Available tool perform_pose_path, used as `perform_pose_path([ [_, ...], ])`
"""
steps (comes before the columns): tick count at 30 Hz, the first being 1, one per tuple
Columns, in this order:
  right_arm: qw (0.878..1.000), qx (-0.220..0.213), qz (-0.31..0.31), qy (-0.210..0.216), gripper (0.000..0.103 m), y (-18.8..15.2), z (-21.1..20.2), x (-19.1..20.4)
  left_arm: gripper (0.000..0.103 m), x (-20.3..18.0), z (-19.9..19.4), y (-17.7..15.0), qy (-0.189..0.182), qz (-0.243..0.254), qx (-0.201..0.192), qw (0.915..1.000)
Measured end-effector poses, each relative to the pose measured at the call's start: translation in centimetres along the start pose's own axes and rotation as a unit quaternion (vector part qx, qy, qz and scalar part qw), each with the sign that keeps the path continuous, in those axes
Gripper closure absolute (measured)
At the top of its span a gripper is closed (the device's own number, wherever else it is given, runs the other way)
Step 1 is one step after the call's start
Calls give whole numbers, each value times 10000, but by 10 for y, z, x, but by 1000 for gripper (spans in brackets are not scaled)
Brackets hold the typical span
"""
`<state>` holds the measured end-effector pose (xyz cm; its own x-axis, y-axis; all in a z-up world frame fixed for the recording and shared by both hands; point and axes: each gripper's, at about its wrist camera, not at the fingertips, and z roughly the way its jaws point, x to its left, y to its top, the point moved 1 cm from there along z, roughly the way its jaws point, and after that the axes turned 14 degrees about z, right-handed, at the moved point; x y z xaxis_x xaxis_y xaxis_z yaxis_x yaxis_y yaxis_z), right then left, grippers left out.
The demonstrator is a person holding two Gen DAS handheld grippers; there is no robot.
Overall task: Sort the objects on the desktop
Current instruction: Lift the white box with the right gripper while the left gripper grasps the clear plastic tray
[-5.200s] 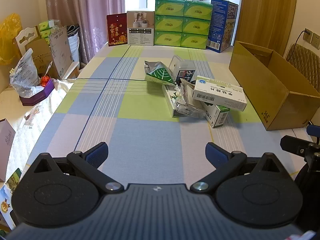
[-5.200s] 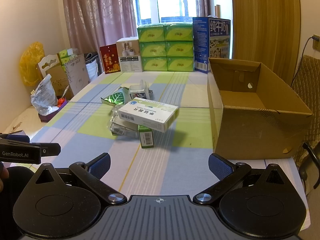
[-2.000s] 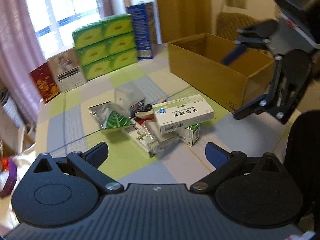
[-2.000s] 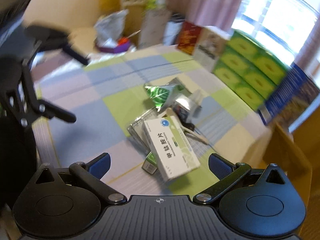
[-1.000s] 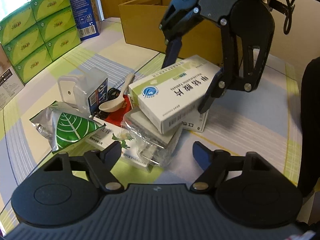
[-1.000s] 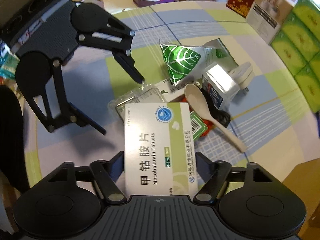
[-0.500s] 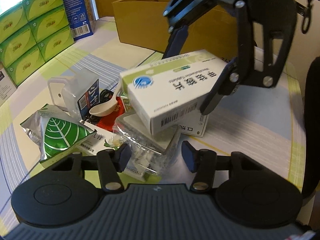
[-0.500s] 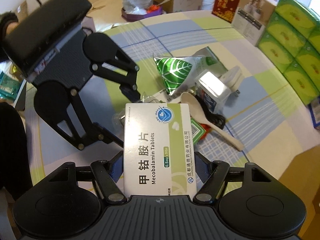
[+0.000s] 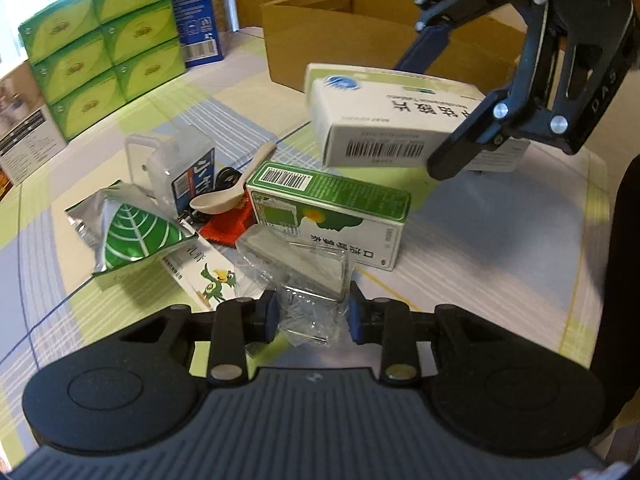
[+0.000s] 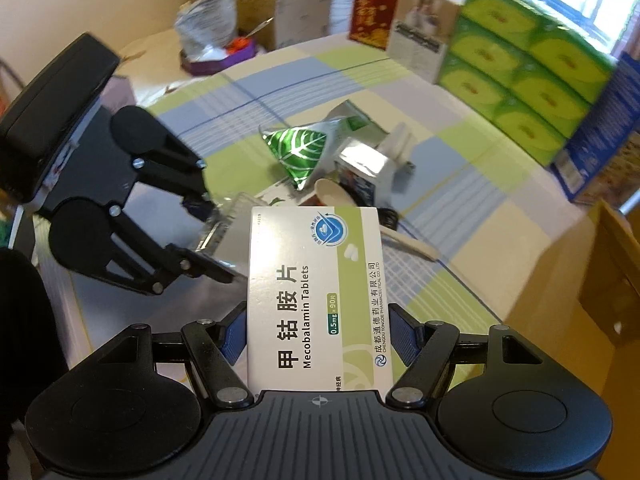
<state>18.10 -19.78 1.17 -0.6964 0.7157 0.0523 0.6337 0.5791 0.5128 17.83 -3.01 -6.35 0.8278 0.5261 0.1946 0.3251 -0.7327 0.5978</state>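
Right tongs (image 10: 316,338) are clamped on the tablet box (image 10: 314,292), lifted above the pile, left tongs (image 9: 310,316) pinching the clear-wrapped packet (image 9: 298,268) beside it, so next is probably the cardboard box (image 9: 360,36) behind.

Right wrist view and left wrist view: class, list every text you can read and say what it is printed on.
"甲钴胺片", "Mecobalamin Tablets", "0.5mg x 90片": white tablet box in the right claw.
"DAS": right claw's arm.
"口": green box; remaining characters unclear.
Barcode digits, tissue packs, blue carton: too small or blurred.
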Motion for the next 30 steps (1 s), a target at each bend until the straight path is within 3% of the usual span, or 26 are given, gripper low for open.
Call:
perform_pose_path([
  [16,9916,-761,984,-351,35,-32,-106,-6,76,-32,-89,33,792,-1064,-101,9911],
  [23,9776,-1152,1564,-806,35,-48,-165,-34,76,-54,-110,79,877,-1345,-375,9863],
  [30,9564,-1370,2249,-1265,35,-66,-208,-78,76,-78,-107,149,803,-1302,-764,9853],
])
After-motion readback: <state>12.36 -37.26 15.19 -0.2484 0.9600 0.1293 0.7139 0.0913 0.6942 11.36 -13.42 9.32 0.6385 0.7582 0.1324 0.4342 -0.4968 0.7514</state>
